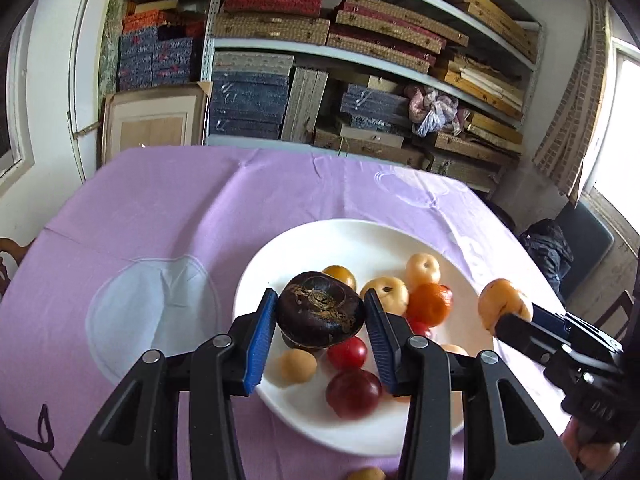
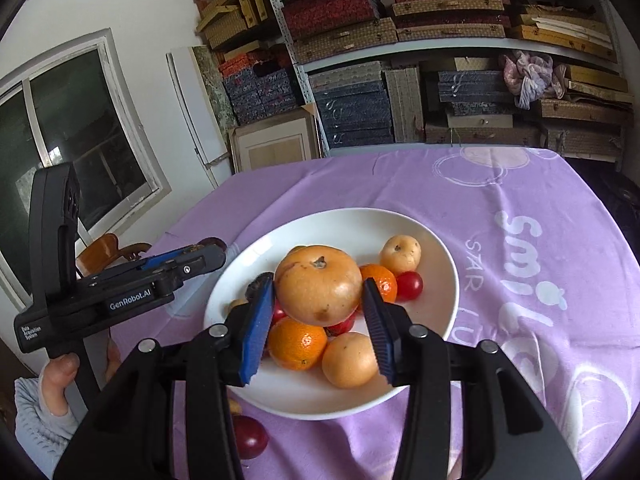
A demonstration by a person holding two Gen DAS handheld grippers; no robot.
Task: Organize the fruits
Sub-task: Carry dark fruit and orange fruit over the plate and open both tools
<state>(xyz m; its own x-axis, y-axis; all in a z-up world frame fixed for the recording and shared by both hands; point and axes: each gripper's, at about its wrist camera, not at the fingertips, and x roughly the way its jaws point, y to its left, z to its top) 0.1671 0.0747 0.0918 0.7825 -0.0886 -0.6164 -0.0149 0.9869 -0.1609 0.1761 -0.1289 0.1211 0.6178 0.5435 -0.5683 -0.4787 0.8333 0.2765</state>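
Observation:
My left gripper (image 1: 320,294) is shut on a dark purple-brown fruit (image 1: 320,314), held over the near left part of the white plate (image 1: 360,240). At the right of the same view, my right gripper (image 1: 508,316) pinches a yellow-tan fruit (image 1: 502,300). In the right wrist view my right gripper (image 2: 318,282) is shut on that large yellow-tan fruit (image 2: 318,290) above the plate (image 2: 440,256). My left gripper (image 2: 208,254) shows at the left, a dark fruit at its tip. On the plate lie oranges (image 2: 297,344), yellow fruits (image 2: 350,360) and red ones (image 2: 409,286).
A lilac cloth (image 1: 160,220) covers the table. One dark red plum (image 2: 248,436) and a small yellow fruit (image 1: 366,474) lie on the cloth near the front edge. Shelves of stacked boxes (image 1: 360,40) stand behind, a wooden chair (image 2: 108,250) at the left.

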